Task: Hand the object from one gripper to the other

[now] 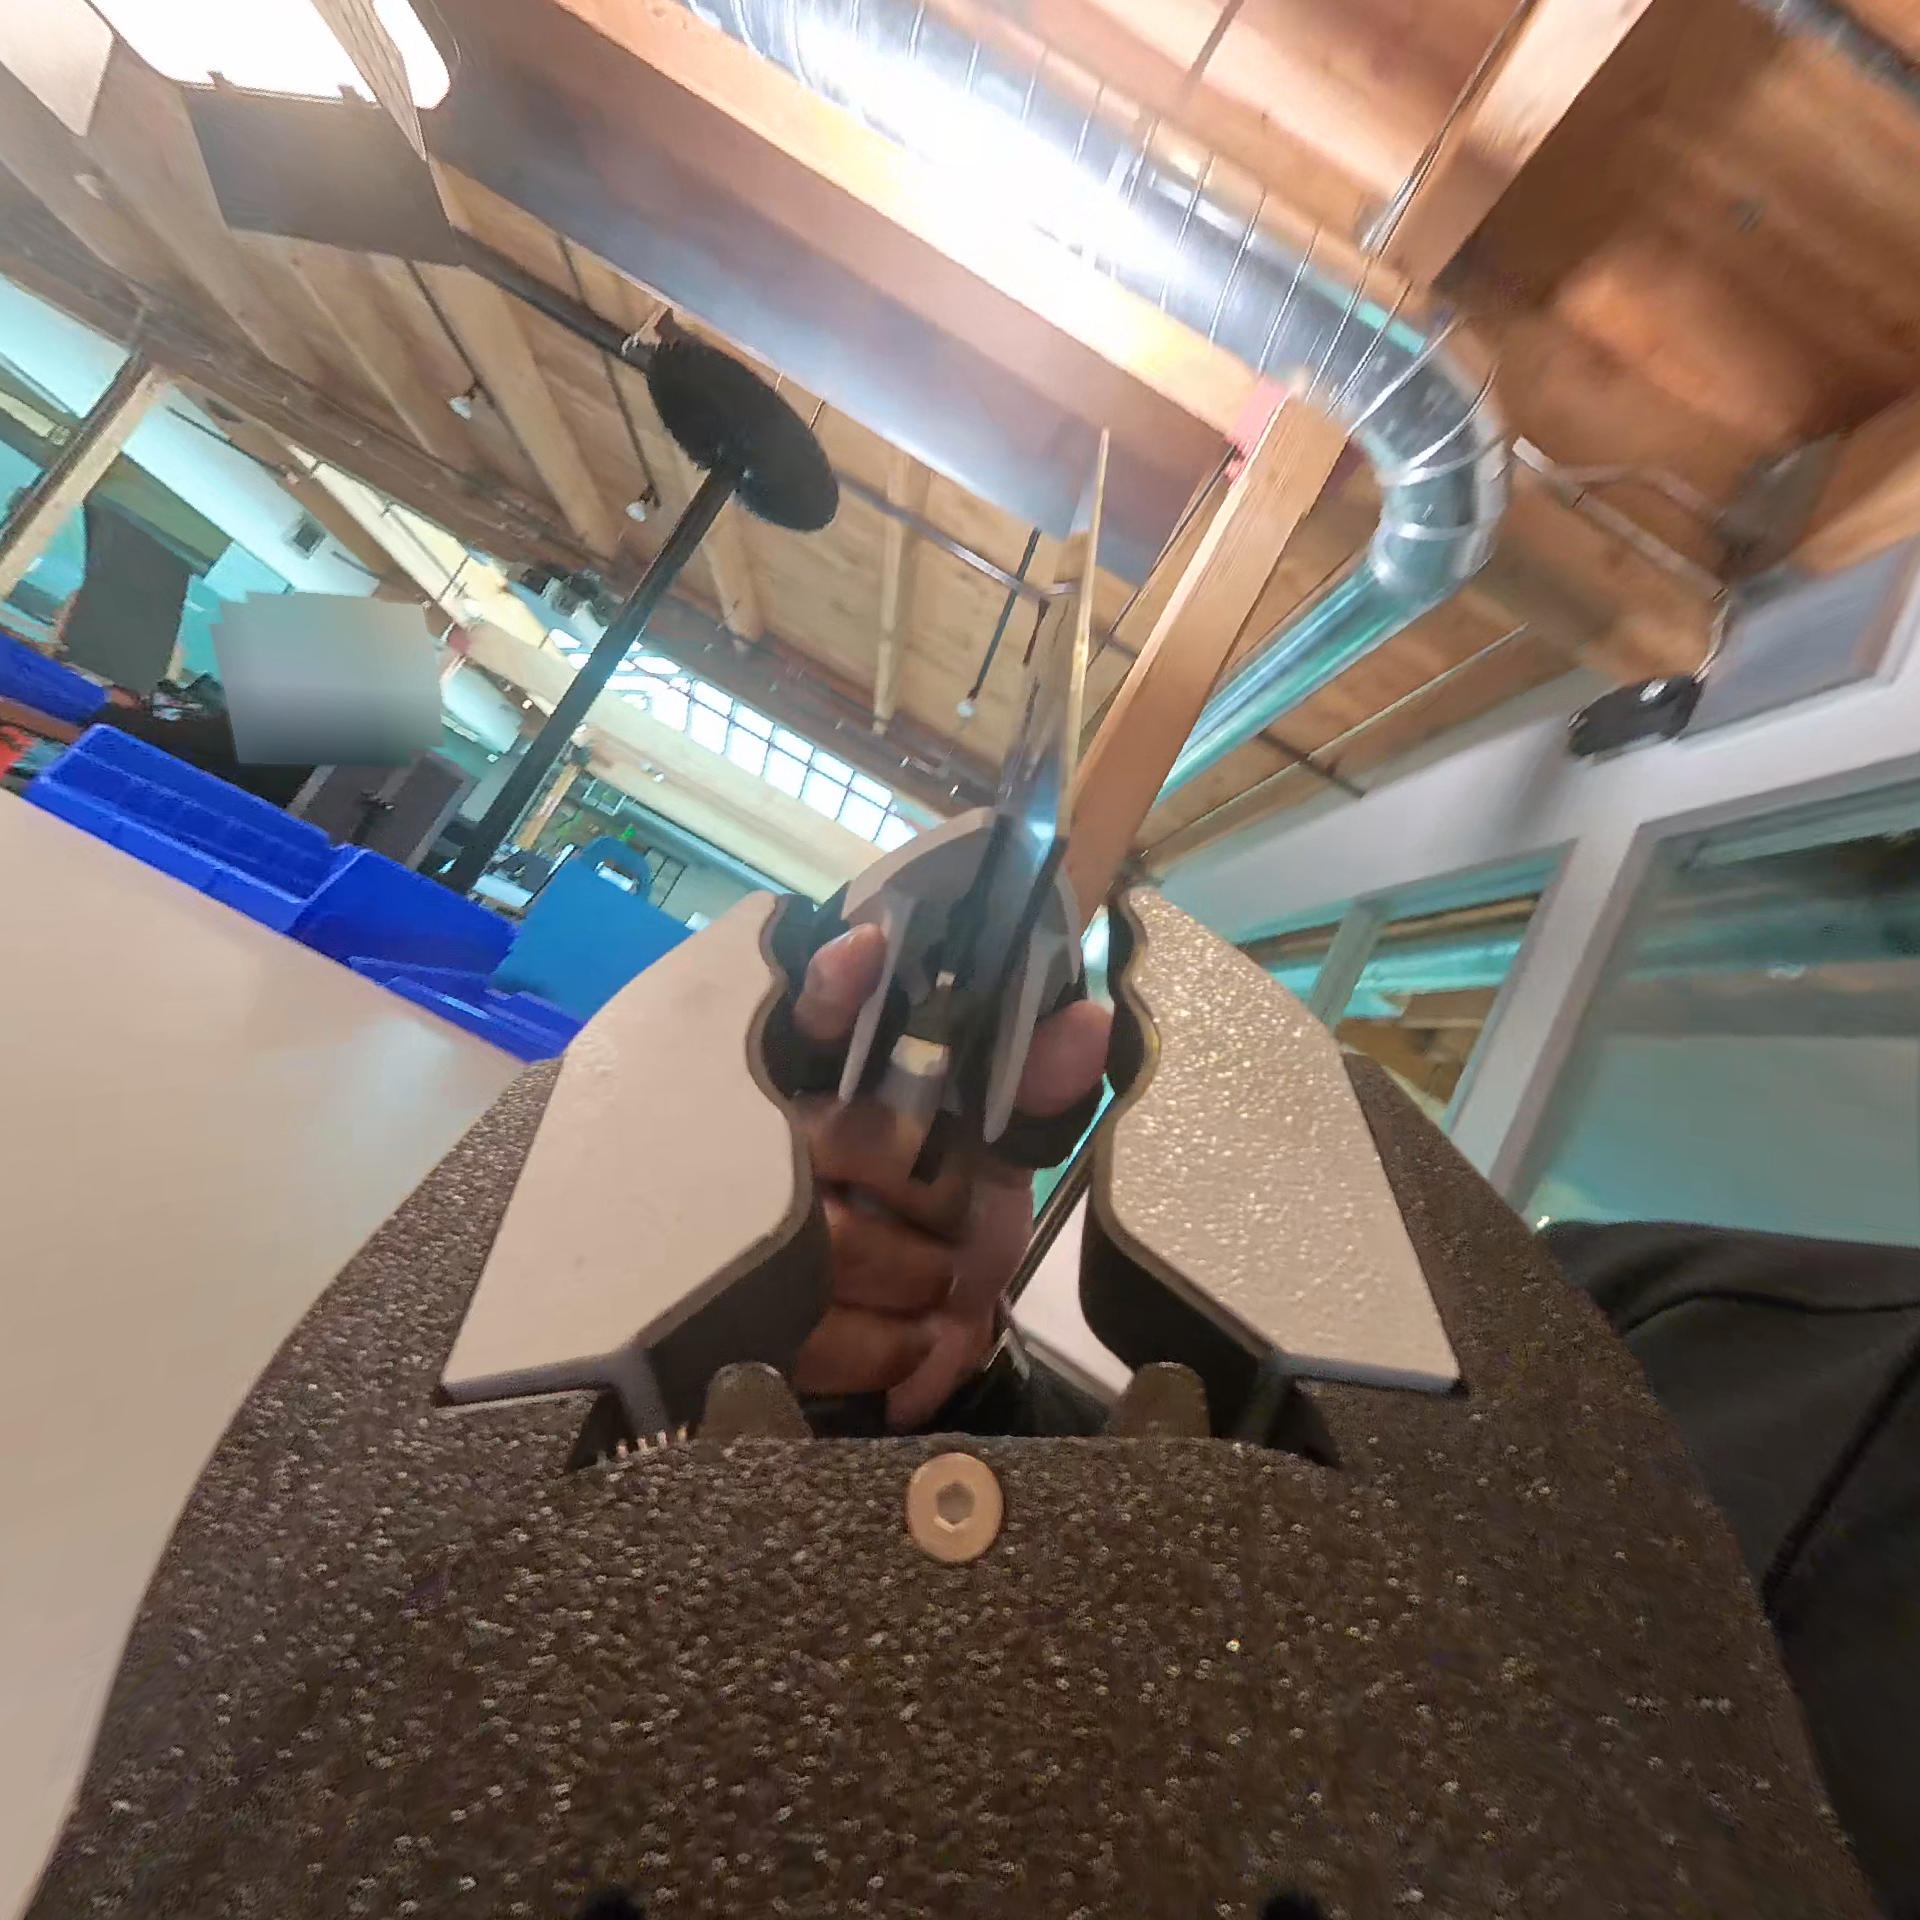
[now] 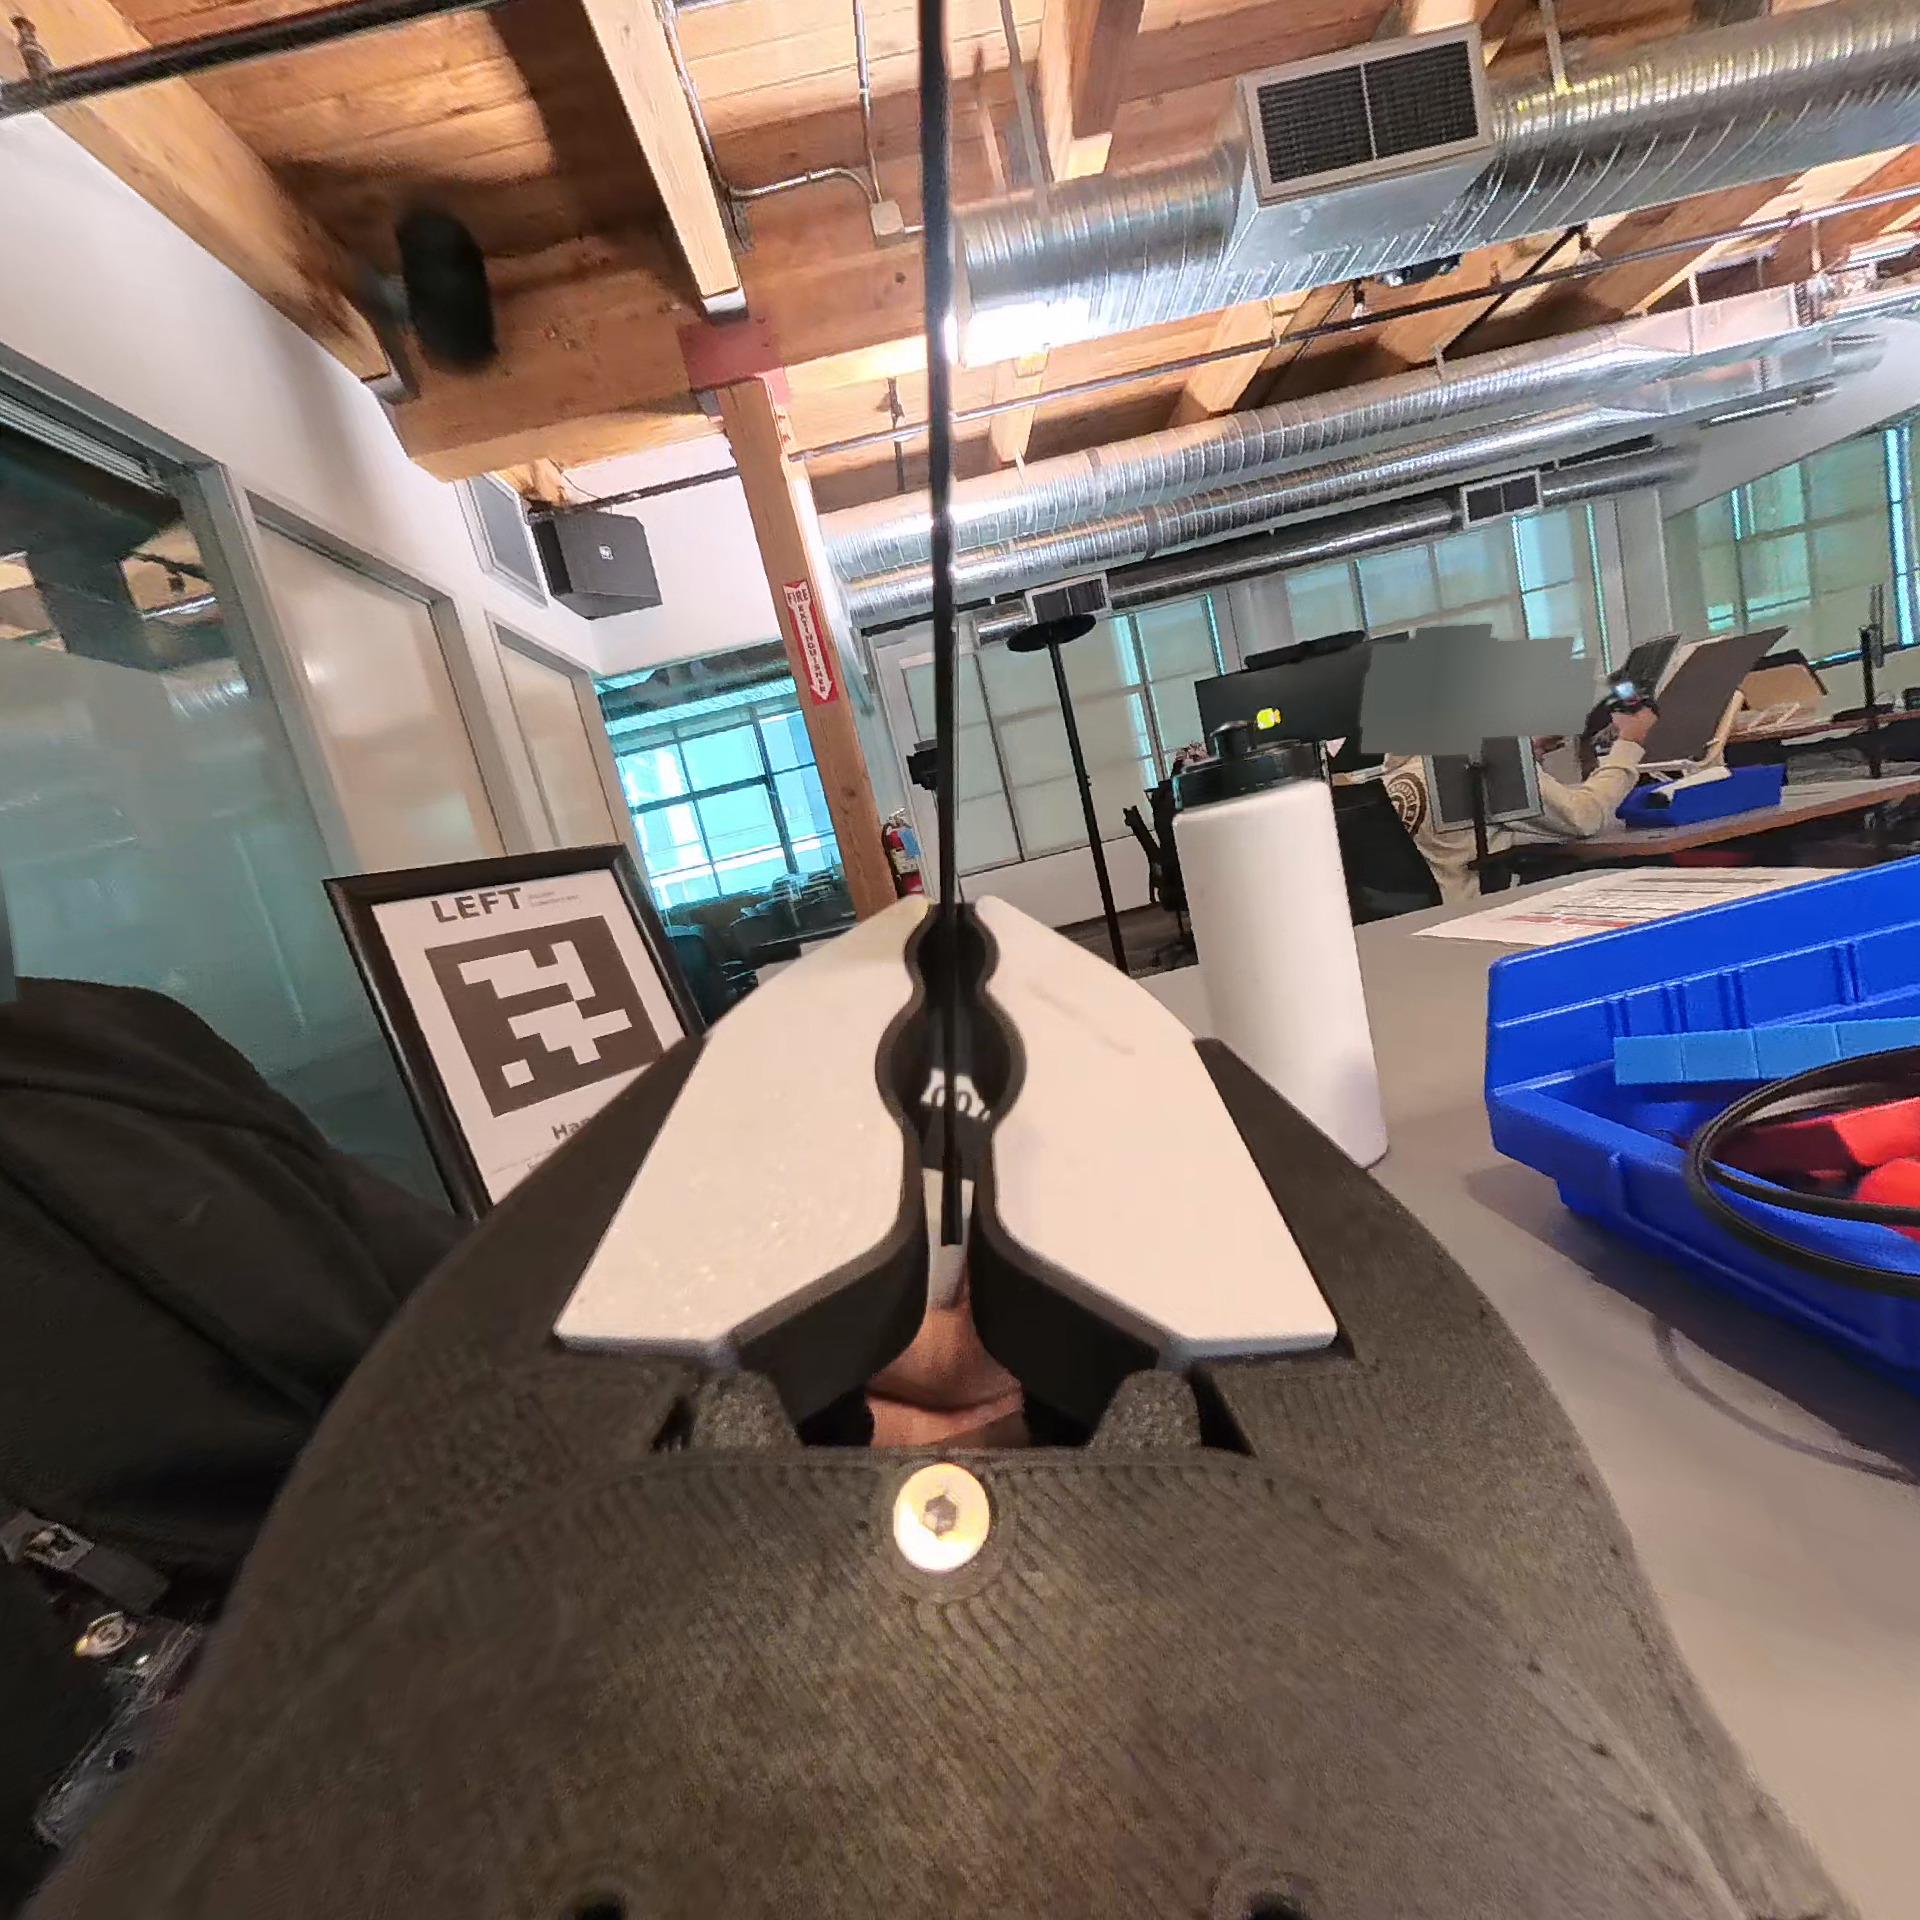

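The object is a thin flat dark strip seen edge-on. In the right wrist view it (image 2: 940,520) rises straight up out of my right gripper (image 2: 951,914), which is shut on its lower end. In the left wrist view my left gripper (image 1: 951,920) is open, its jaws wide apart and empty. Through that gap I see the right gripper (image 1: 966,935) farther off, held by a hand (image 1: 894,1278), with the strip (image 1: 1075,644) sticking up from it. I cannot tell how far the strip is from my left fingers.
A white bottle (image 2: 1278,966), a blue bin (image 2: 1662,1049) with red and blue blocks and a black cable, and a framed marker sign (image 2: 520,1018) stand on the grey table (image 2: 1558,1403). More blue bins (image 1: 260,862) lie beyond the white tabletop (image 1: 208,1143). Both grippers' tips are close together, under 4 cm apart.
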The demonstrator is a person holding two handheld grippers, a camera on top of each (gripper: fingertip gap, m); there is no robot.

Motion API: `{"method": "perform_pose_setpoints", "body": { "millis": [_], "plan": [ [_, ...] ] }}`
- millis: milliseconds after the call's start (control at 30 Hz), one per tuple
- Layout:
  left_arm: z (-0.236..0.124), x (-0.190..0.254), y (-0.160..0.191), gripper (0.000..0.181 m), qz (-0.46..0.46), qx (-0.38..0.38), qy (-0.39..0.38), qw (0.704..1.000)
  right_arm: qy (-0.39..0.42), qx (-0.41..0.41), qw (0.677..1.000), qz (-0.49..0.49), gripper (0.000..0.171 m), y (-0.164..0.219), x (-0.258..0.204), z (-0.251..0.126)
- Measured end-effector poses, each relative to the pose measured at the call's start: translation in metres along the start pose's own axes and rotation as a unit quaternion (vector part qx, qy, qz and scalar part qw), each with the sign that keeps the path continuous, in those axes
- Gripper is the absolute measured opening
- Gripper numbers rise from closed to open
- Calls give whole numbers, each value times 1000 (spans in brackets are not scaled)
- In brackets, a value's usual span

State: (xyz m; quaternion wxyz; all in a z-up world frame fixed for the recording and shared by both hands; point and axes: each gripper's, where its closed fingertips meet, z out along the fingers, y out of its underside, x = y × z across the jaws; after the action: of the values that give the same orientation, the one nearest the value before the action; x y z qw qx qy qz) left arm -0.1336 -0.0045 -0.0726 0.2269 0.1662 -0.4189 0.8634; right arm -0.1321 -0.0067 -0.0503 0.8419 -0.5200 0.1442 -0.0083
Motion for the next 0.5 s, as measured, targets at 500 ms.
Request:
{"method": "perform_pose_setpoints", "body": {
  "millis": [500],
  "plan": [
    [-40,-23,-63,3,182,14,-160,970,217,-129,948,-195,37,15,62,-26]
  ]
}}
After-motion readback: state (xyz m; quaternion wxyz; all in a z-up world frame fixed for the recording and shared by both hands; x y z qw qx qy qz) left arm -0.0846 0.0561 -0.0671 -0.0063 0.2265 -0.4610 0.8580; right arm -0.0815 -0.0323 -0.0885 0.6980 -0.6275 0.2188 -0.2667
